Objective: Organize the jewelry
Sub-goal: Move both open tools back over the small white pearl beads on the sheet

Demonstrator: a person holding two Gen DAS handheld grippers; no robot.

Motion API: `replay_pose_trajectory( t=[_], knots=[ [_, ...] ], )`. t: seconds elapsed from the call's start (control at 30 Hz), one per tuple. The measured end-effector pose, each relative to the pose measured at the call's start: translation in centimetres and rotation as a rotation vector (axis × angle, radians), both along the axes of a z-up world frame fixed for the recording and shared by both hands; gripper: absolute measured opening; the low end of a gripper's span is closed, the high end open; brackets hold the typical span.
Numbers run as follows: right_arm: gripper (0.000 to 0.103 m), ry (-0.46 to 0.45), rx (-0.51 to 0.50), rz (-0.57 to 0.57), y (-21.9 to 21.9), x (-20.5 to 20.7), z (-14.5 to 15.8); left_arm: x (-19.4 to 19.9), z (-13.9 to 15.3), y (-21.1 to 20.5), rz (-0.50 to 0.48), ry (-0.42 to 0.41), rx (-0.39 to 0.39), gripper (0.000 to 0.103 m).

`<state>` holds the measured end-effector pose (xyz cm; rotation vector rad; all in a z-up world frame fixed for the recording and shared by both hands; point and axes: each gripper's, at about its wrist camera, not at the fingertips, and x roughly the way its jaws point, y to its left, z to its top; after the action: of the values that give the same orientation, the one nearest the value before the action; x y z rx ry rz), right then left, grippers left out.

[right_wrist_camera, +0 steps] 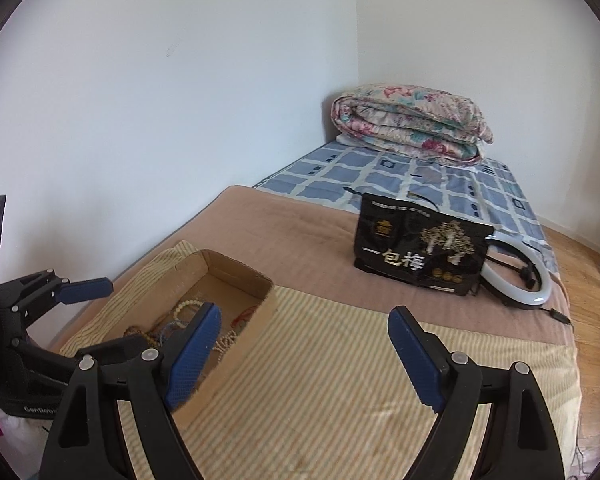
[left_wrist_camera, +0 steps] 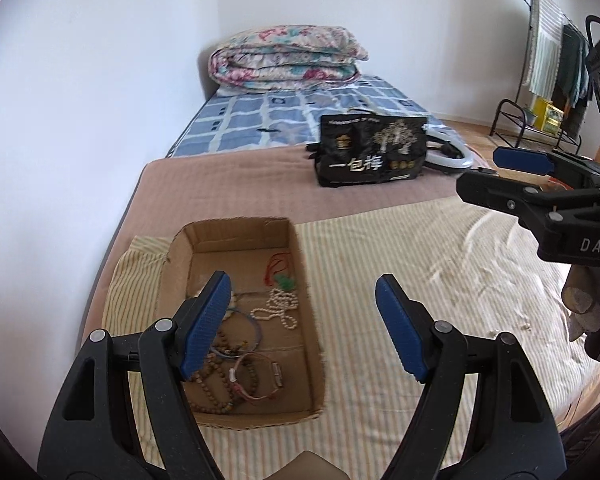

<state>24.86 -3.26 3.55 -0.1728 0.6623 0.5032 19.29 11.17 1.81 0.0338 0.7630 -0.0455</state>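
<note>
A shallow cardboard box sits on a striped cloth on the bed. It holds a white pearl necklace, a red cord with a green pendant, a blue bangle, wooden bead strings and a pink bracelet. My left gripper is open and empty, above the box's right edge. My right gripper is open and empty, above the cloth to the right of the box. Each gripper shows at the edge of the other view.
A black printed bag and a white ring light lie on the brown blanket beyond the cloth. A folded floral quilt lies at the far end. A white wall runs along the left. A clothes rack stands right.
</note>
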Motion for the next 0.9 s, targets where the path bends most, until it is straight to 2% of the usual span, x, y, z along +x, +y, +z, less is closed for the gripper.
replay_pose_trajectory(
  t=[0.23,0.47,0.9],
  knots=[
    [0.089,-0.020,-0.021,-0.046,-4.7,-2.3,0.8,-0.2,0.9,-3.8,-0.062,-0.015,0.011,0.077],
    [0.089,-0.020,-0.031,-0.112,-10.2,-4.3,0.6,-0.2,0.5,-7.5,-0.131,-0.005,0.013,0.077],
    [0.089,0.031,-0.027,-0.277,-20.8,-6.8,-2.6,0.4,-1.7,-14.3,-0.260,0.034,0.014,0.077]
  ],
)
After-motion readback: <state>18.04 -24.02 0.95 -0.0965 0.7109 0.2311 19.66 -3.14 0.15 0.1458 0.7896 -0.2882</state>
